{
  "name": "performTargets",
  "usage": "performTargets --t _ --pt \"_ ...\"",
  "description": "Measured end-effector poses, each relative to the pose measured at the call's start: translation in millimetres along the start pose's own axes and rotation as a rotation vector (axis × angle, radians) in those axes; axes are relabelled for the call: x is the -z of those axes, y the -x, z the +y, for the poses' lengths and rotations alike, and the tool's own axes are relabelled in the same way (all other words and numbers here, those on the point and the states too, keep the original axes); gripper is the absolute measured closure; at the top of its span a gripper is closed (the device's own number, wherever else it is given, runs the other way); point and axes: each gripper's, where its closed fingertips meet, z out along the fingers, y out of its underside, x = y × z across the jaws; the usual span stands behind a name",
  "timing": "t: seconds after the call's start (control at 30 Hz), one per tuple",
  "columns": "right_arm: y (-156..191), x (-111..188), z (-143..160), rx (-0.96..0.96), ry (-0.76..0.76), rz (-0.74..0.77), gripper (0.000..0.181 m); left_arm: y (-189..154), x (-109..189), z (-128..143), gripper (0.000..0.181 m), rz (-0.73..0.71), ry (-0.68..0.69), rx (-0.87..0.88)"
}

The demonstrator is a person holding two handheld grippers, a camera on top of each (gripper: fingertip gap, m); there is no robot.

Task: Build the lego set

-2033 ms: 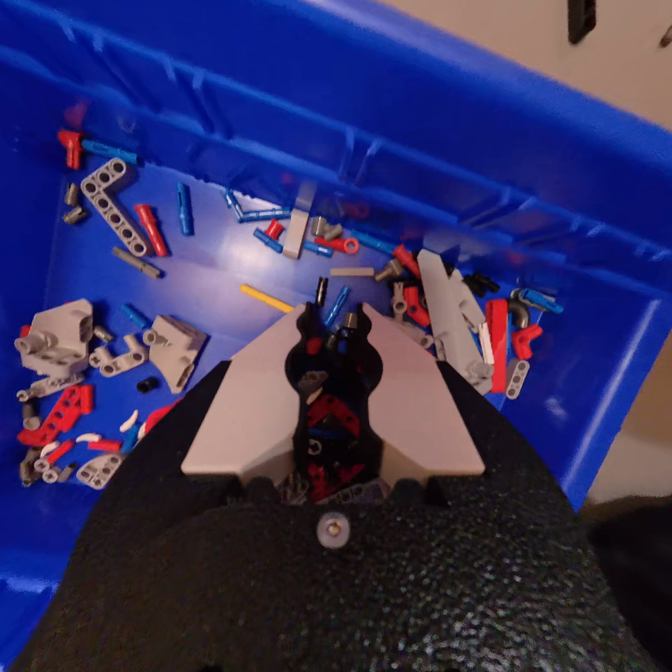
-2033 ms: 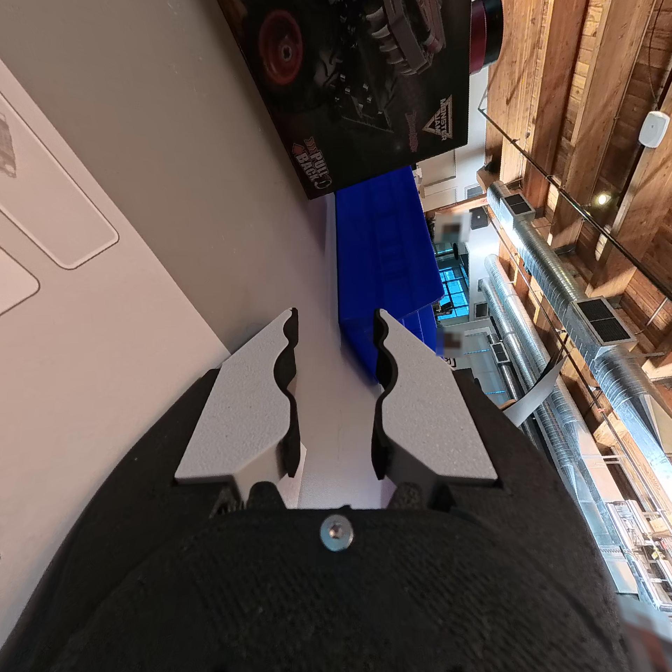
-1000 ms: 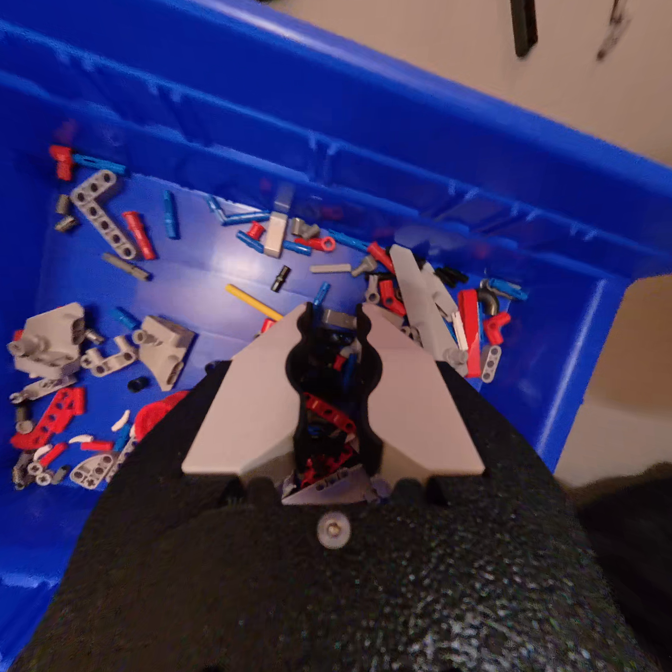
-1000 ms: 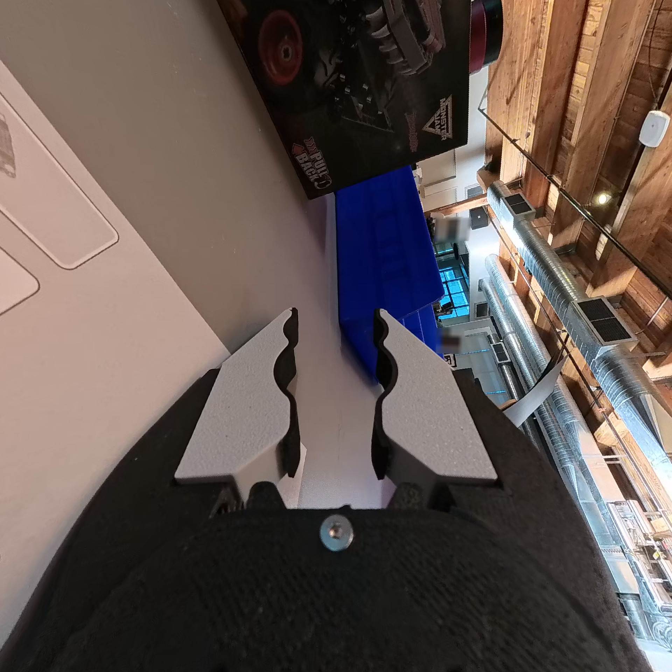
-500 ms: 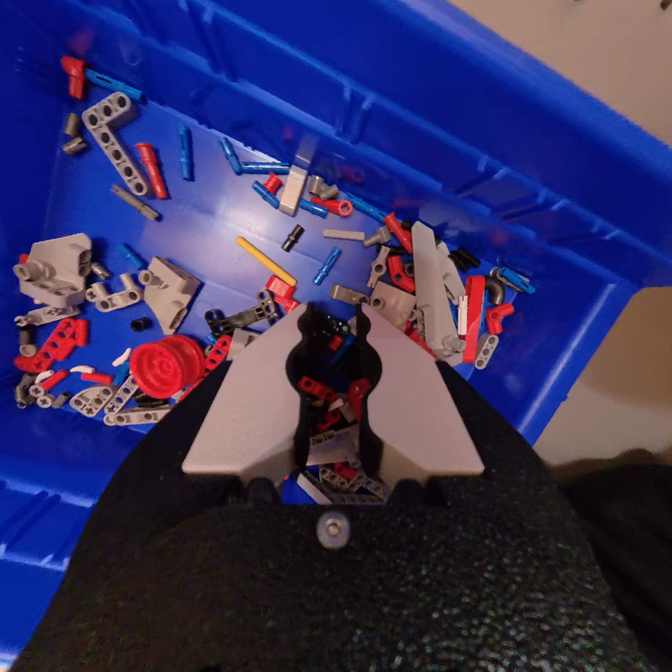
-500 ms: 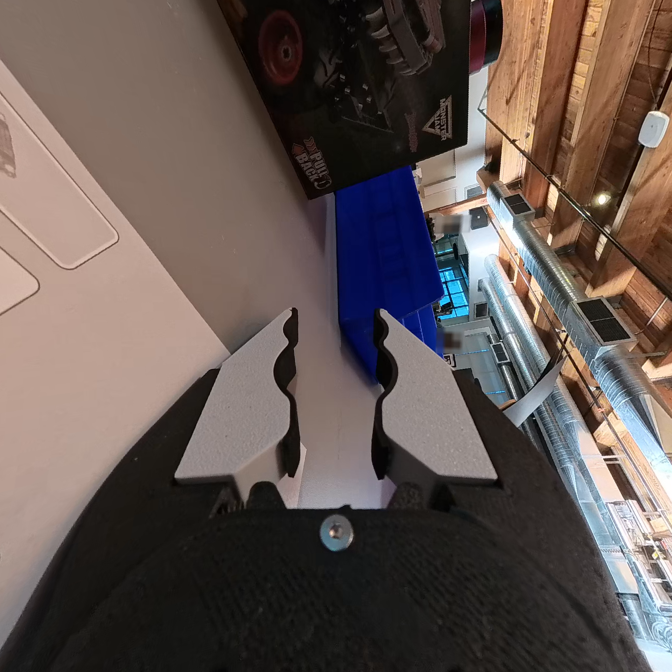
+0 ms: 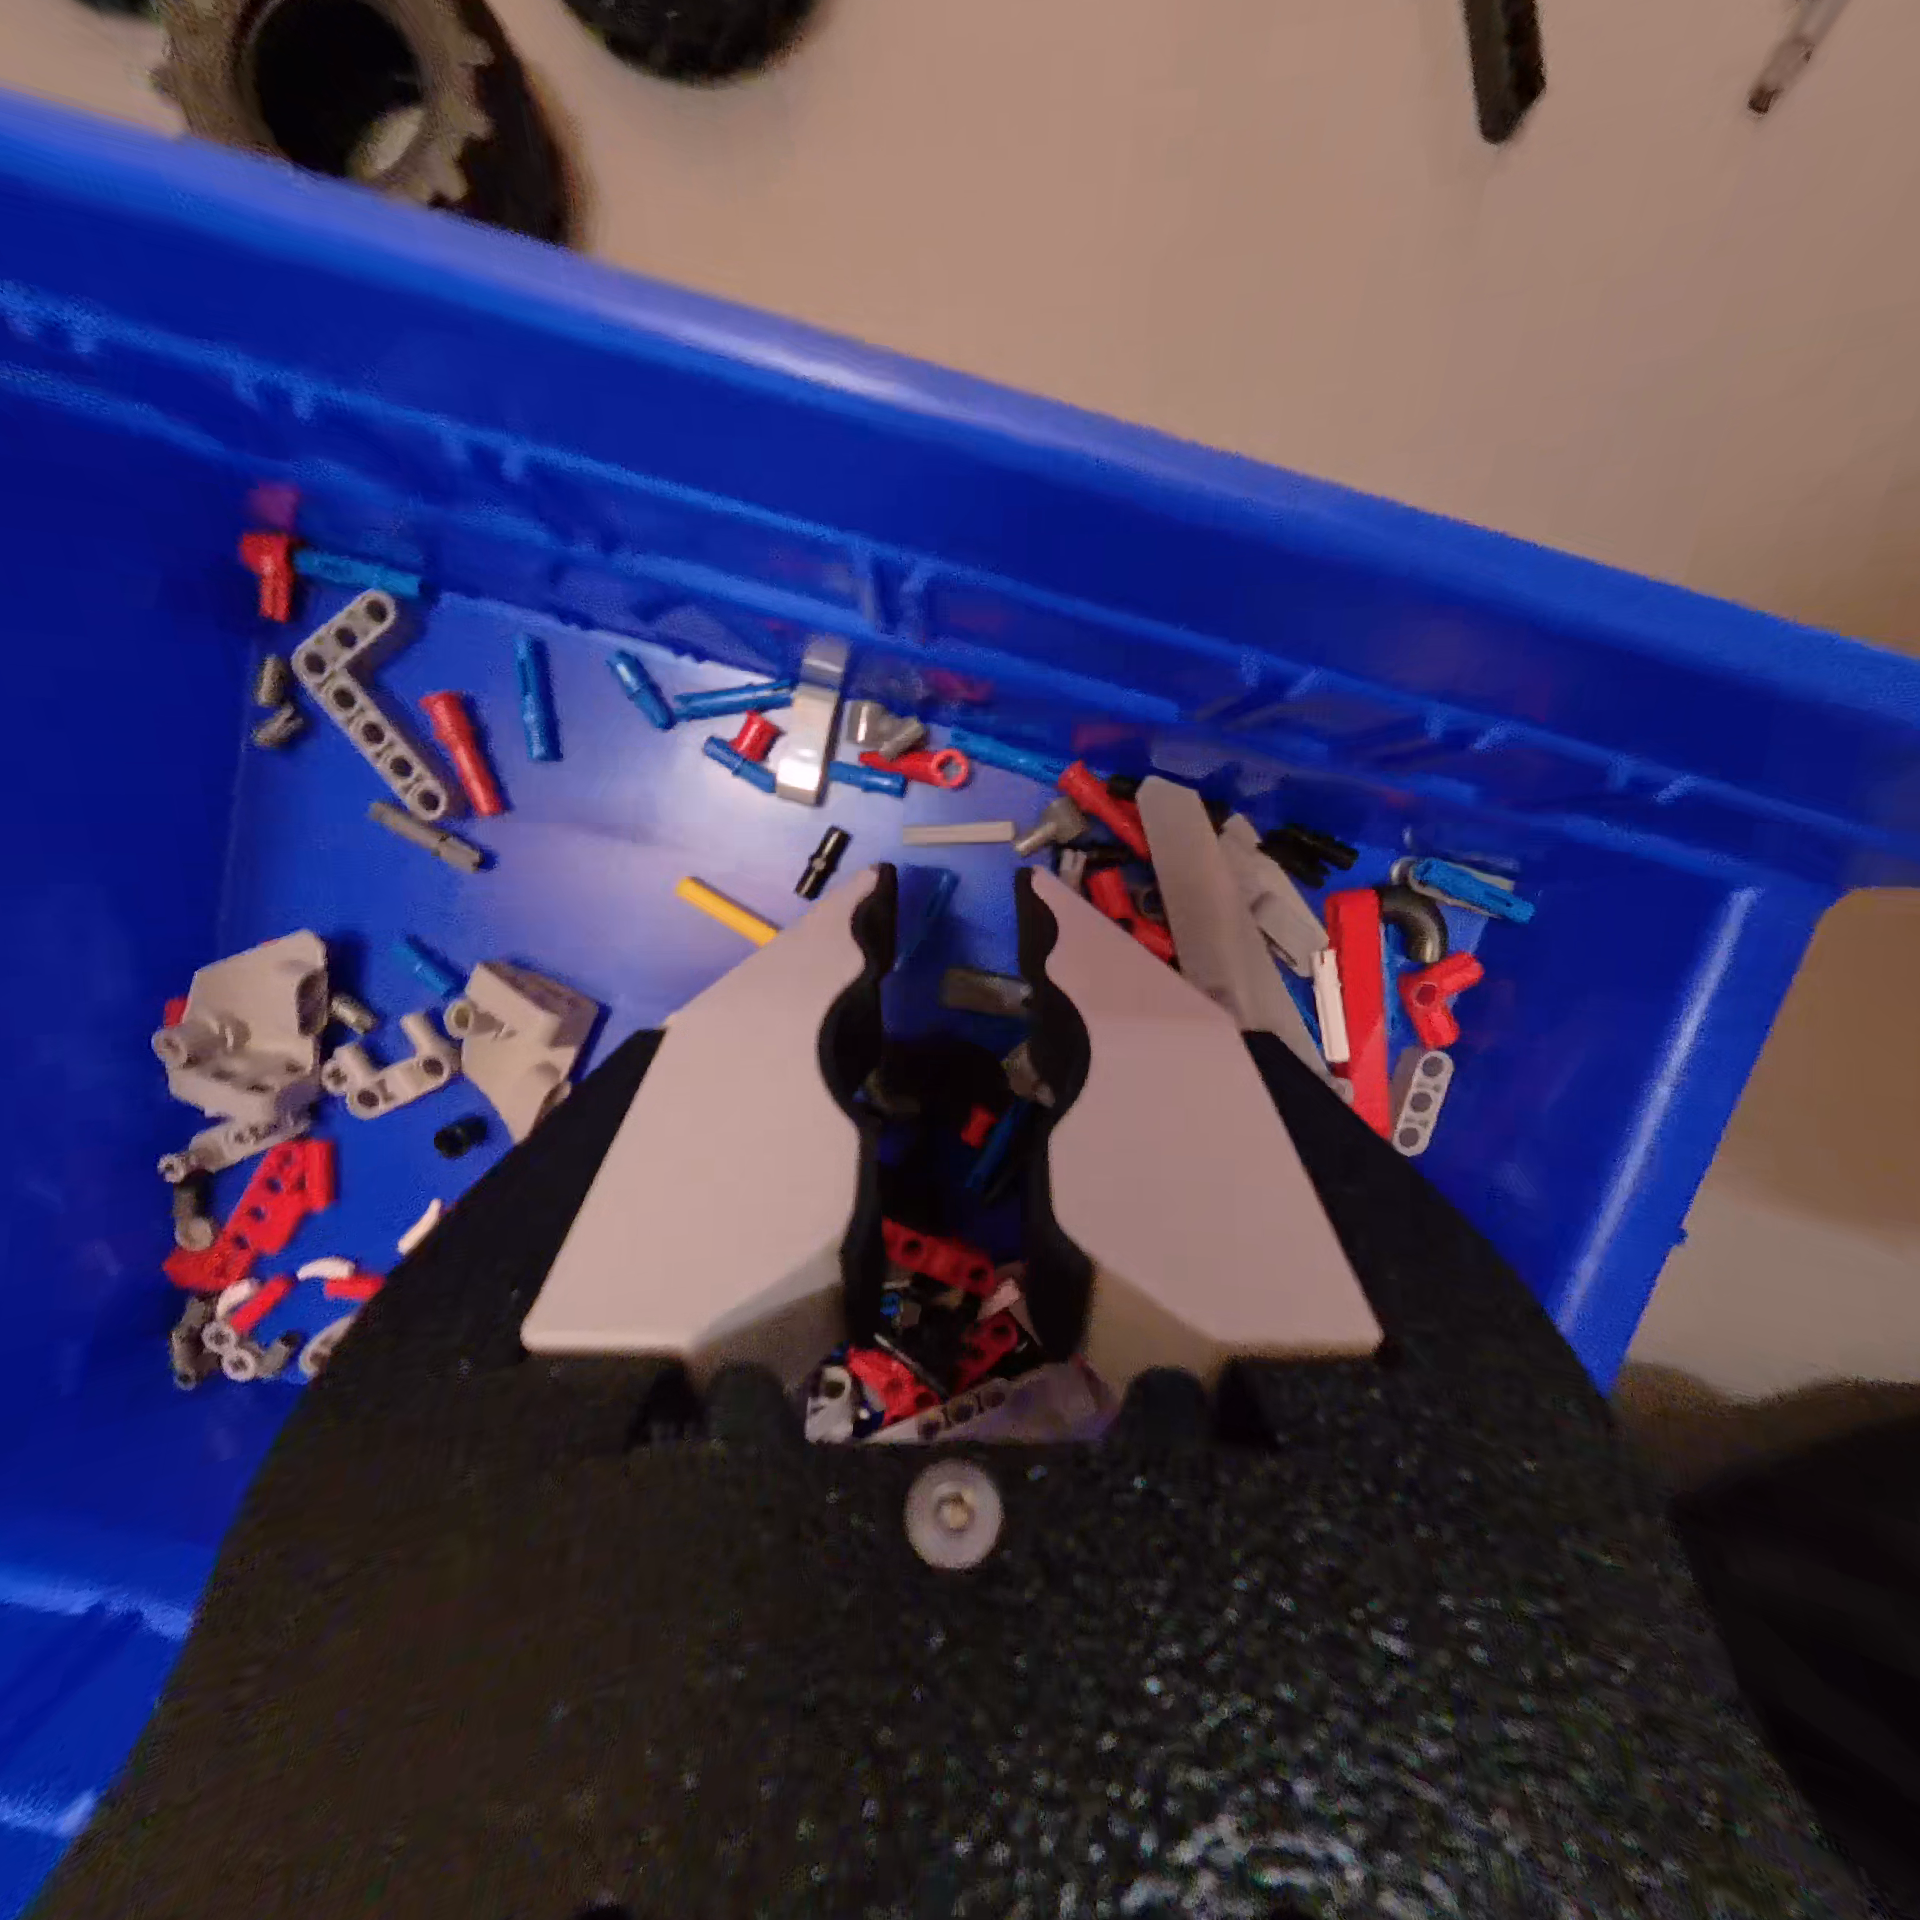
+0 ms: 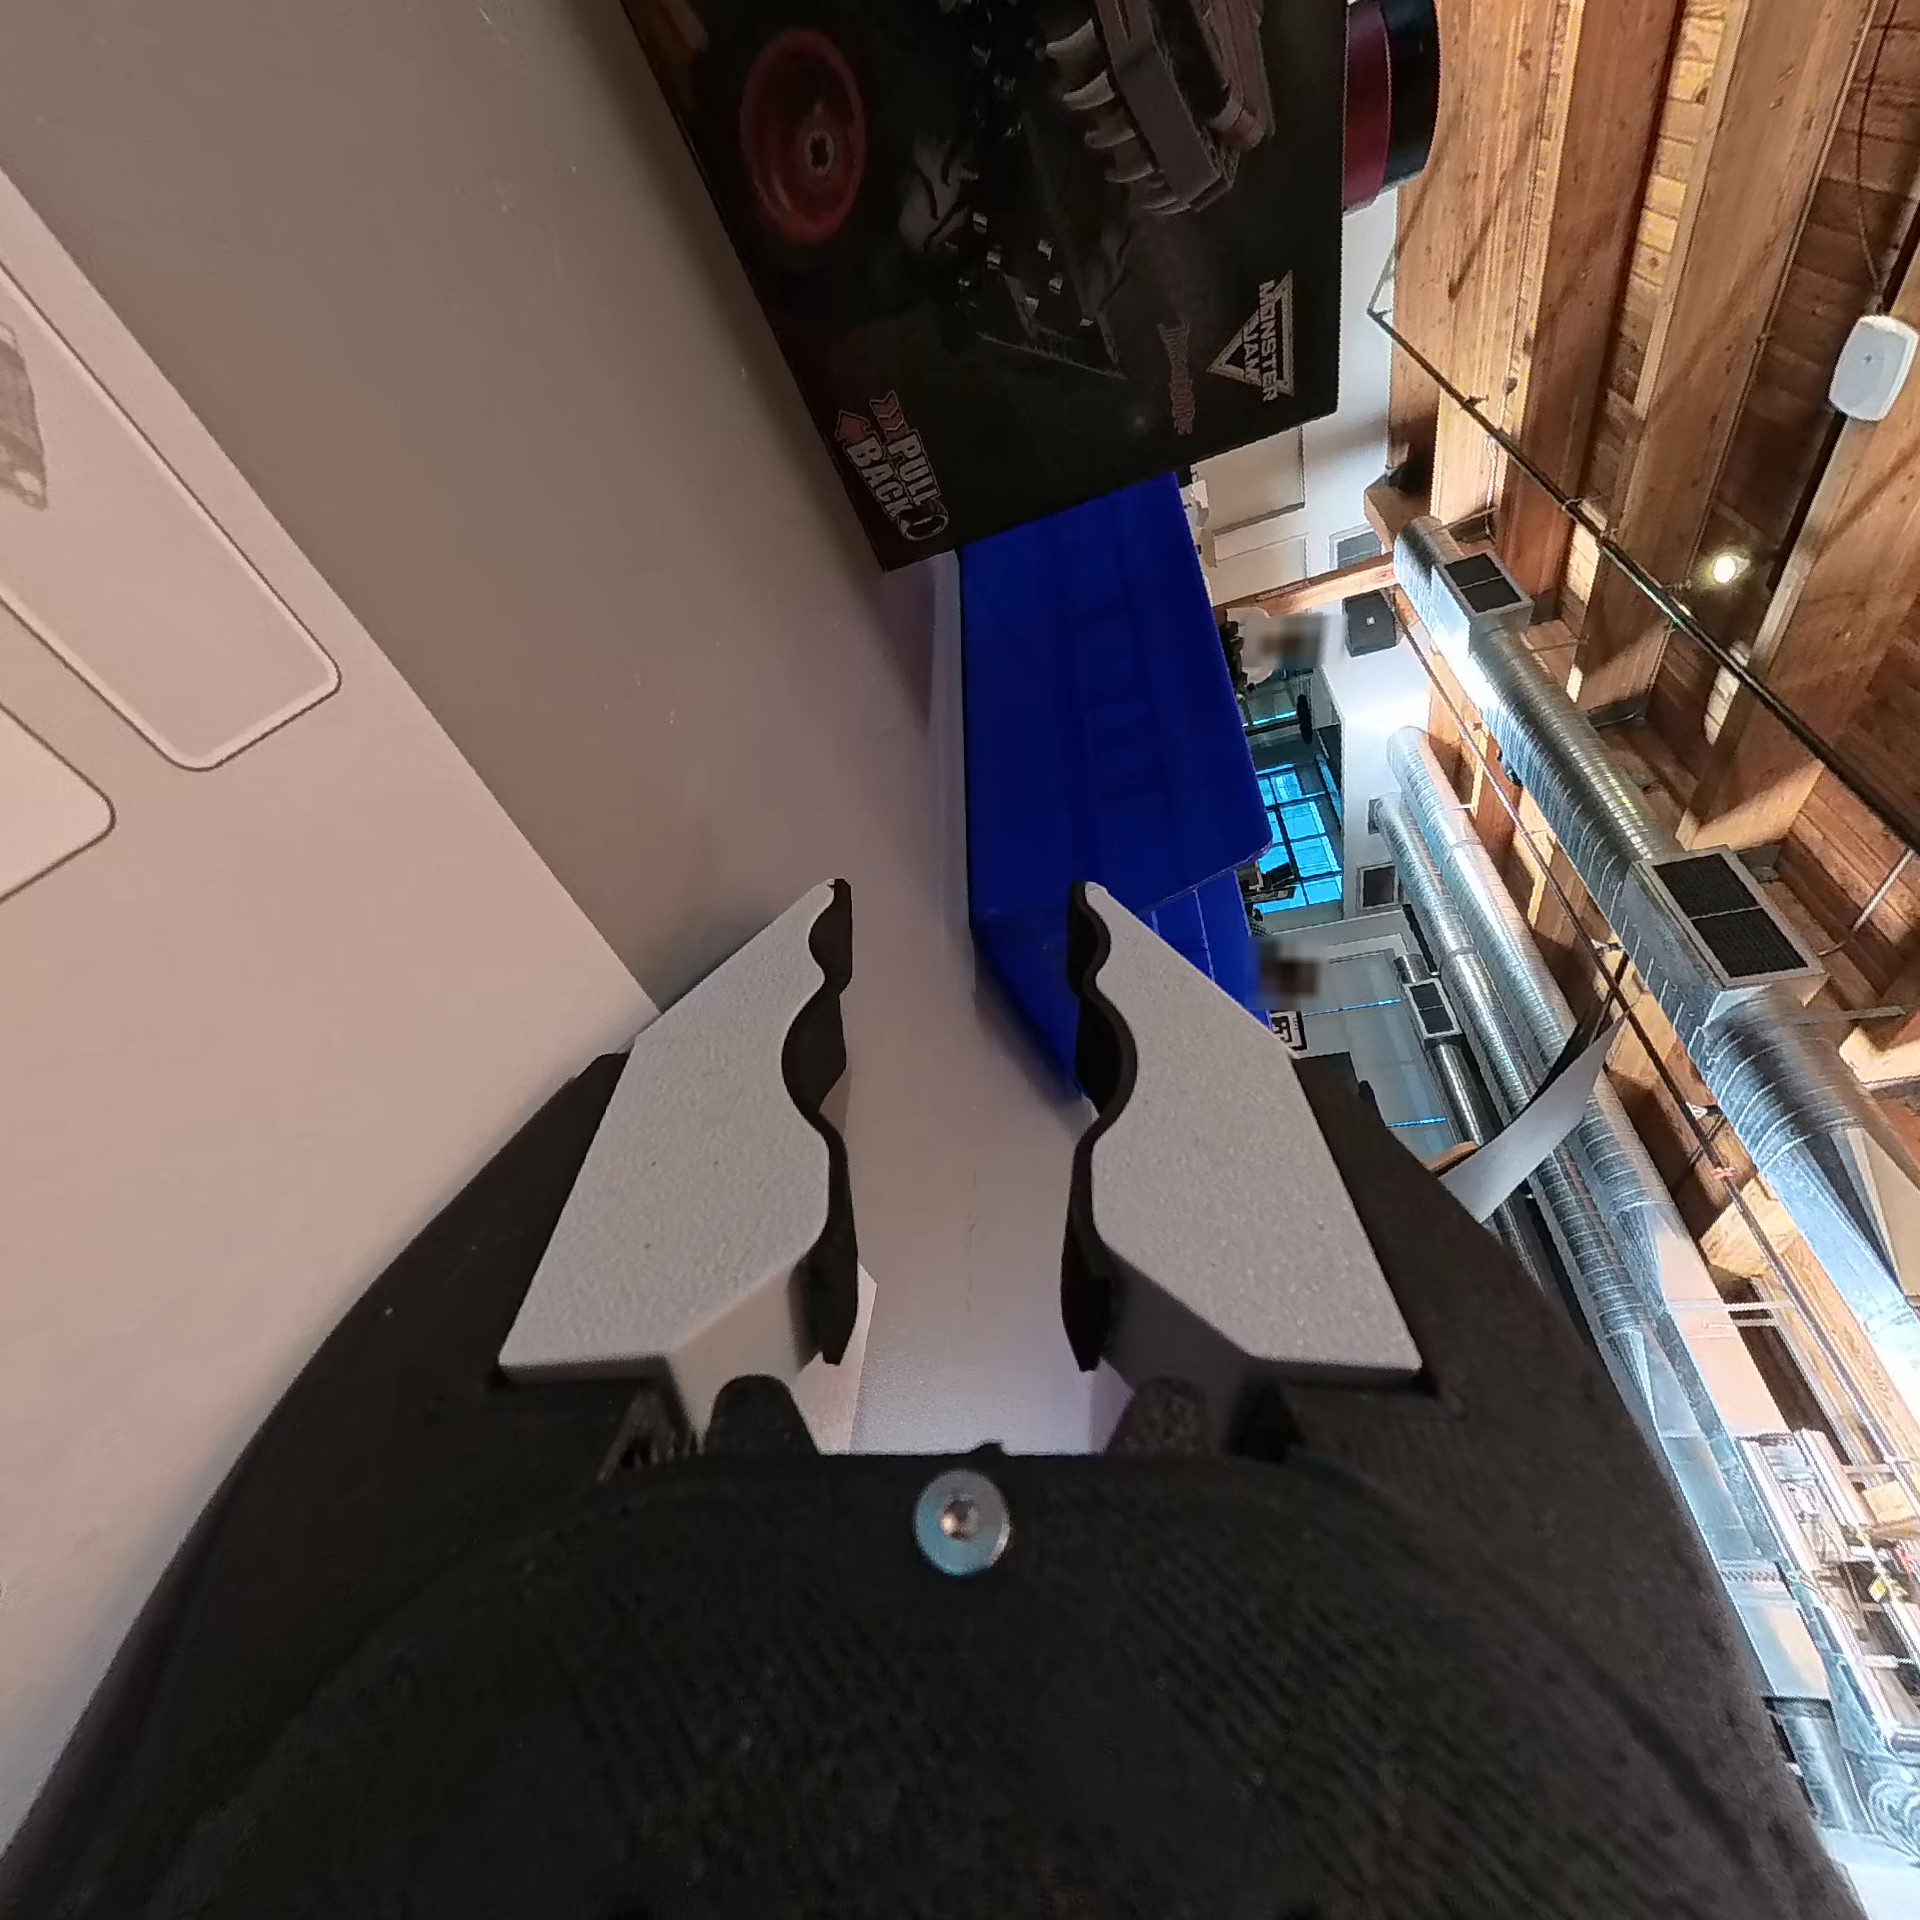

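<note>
Now the left gripper (image 7: 951,894) sits back up over the blue bin (image 7: 1143,499), closer to the far wall than half a second ago, and the red wheel that showed at the lower left is now hidden behind it. Its fingers are apart with nothing between them, so no piece is picked yet and the hunt for a part goes on. The lego pieces (image 7: 831,727) lie loose on the bin floor: a grey L-shaped beam (image 7: 364,707) at the upper left, a yellow stick (image 7: 722,909) near the middle, blue pins (image 7: 535,696) along the far wall, chunky grey blocks (image 7: 249,1023) at the left, and a heap of red and grey parts (image 7: 1351,977) at the right. This view is blurry, so small pieces are hard to name. The right gripper (image 8: 956,904) has not moved; its fingers are spread and hold nothing, low over the pale table (image 8: 520,520), with the dark set box (image 8: 1039,260) at the top.
</note>
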Motion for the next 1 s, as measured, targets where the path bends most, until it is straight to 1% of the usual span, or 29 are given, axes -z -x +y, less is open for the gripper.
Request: performTargets --t 0.07,0.13,0.2,0.27,0.37,0.4,0.47,0.57,0.6,0.63,0.7,0.77,0.83,0.87,0.93,1.0 --pt "0 0 0 -0.001 0.000 -0.001 0.142 -8 -3 -7 0.160 0.032 -0.009 -0.012" --pt "0 0 0 0.000 0.000 0.000 0.142 -20 -4 -22 0.162 0.098 -0.053 0.009" --pt "0 0 0 0.000 0.001 0.000 0.142 -17 -8 -27 0.164 0.080 -0.051 0.041" --pt "0 0 0 0.000 0.000 0.000 0.142 -12 -11 -38 0.166 0.070 -0.085 0.117" --pt "0 0 0 0.002 0.000 0.003 0.142 9 -8 -53 0.165 0.028 -0.156 0.337" --pt "0 0 0 0.002 0.000 0.004 0.142 17 -4 -55 0.162 0.003 -0.179 0.393" --pt "-1 0 0 0.006 -0.001 0.007 0.141 33 10 -48 0.159 -0.089 -0.188 0.473" --pt "-1 0 0 0.007 -0.002 0.010 0.141 64 41 -41 0.158 -0.296 -0.246 0.541" --pt "-1 0 -1 0.008 -0.002 0.010 0.141 69 48 -39 0.158 -0.339 -0.252 0.556" --pt "-1 0 0 0.008 -0.002 0.010 0.141 68 50 -35 0.160 -0.345 -0.232 0.552" --pt "-1 0 -1 0.010 -0.002 0.011 0.141 54 44 -22 0.160 -0.306 -0.124 0.497" --pt "-1 1 -1 0.011 -0.001 0.013 0.140 49 39 -6 0.160 -0.328 0.000 0.426" --pt "-2 1 -1 0.014 -0.001 0.015 0.140 45 32 0 0.159 -0.334 0.070 0.380" --pt "-2 1 -1 0.014 -0.001 0.016 0.140 39 26 -4 0.158 -0.293 0.066 0.373" --pt "-2 1 -1 0.014 -0.001 0.015 0.140 28 13 -19 0.156 -0.194 0.015 0.382" --pt "-2 1 -1 0.014 -0.001 0.015 0.140 22 2 -27 0.153 -0.143 0.004 0.393"
